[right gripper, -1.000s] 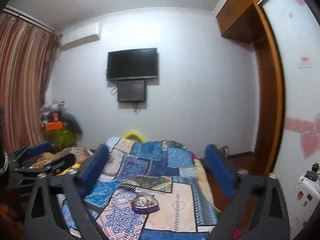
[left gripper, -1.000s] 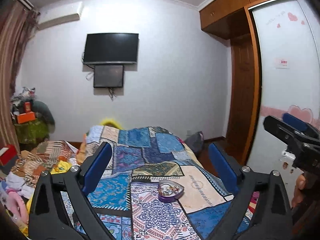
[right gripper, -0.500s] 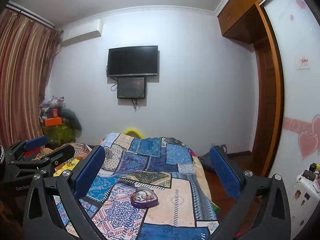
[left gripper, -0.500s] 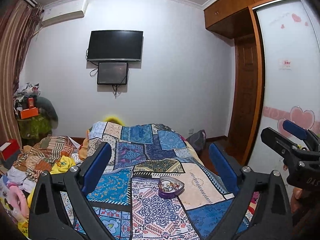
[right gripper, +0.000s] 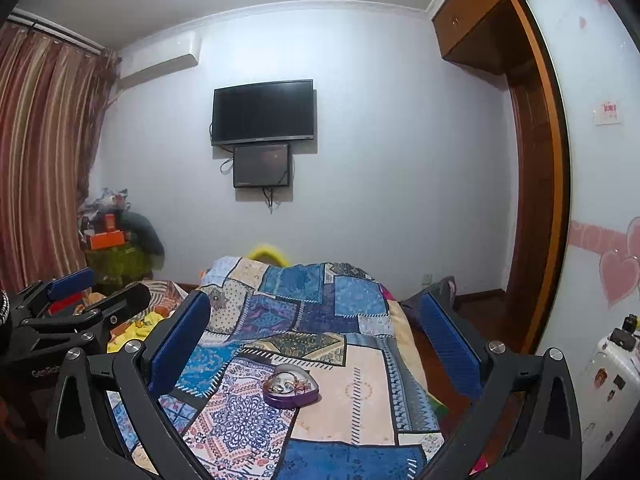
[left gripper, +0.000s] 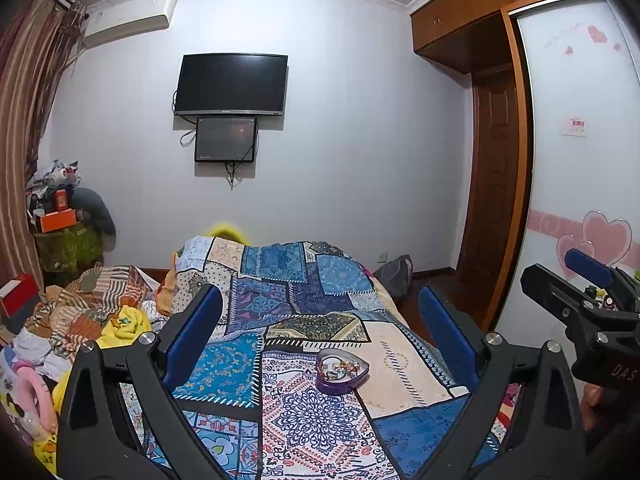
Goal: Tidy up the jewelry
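A purple heart-shaped tin (left gripper: 341, 373) with tangled jewelry inside sits open on a patchwork quilt (left gripper: 304, 312) on the bed. It also shows in the right wrist view (right gripper: 291, 388). My left gripper (left gripper: 320, 320) is open and empty, held above the near part of the bed, short of the tin. My right gripper (right gripper: 316, 324) is open and empty too, held beside it. The right gripper shows at the right edge of the left wrist view (left gripper: 580, 292). The left gripper shows at the left edge of the right wrist view (right gripper: 80, 300).
A pile of clothes (left gripper: 80, 312) lies left of the bed. A wall TV (left gripper: 232, 84) hangs ahead. A wooden door (left gripper: 496, 184) and a wardrobe panel with pink hearts (left gripper: 588, 200) stand on the right. A white suitcase (right gripper: 600, 384) stands at the right.
Both grippers have risen and tipped a little, so the bed and tin sit lower in view. The jaws stayed open.
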A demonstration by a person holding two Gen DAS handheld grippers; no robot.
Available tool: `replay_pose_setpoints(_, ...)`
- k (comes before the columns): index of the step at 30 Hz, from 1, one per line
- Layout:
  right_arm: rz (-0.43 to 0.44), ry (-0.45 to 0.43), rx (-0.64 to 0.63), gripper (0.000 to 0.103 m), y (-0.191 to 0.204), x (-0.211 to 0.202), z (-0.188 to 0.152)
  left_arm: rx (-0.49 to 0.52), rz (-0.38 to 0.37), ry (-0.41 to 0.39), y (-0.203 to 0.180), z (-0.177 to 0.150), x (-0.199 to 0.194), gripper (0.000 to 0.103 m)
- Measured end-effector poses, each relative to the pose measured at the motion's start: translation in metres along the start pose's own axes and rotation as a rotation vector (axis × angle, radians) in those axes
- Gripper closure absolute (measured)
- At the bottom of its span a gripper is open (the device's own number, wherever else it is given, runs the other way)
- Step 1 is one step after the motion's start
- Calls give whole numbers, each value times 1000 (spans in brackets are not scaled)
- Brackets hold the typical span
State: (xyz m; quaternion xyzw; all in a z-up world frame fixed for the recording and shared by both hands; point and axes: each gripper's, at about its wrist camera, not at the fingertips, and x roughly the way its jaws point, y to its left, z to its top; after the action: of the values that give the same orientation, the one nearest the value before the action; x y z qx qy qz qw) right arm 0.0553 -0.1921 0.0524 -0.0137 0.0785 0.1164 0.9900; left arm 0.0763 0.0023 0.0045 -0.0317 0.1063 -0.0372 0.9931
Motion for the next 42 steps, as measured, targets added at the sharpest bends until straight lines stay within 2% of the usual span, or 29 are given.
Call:
replay_pose_setpoints(29,4,23,12,0,-4,6,3,-8,-6,18,0,2,5,2)
replay_pose_setpoints(42,8,28,13,0,-5,6,1,-34,-35,44,4,1,8,2)
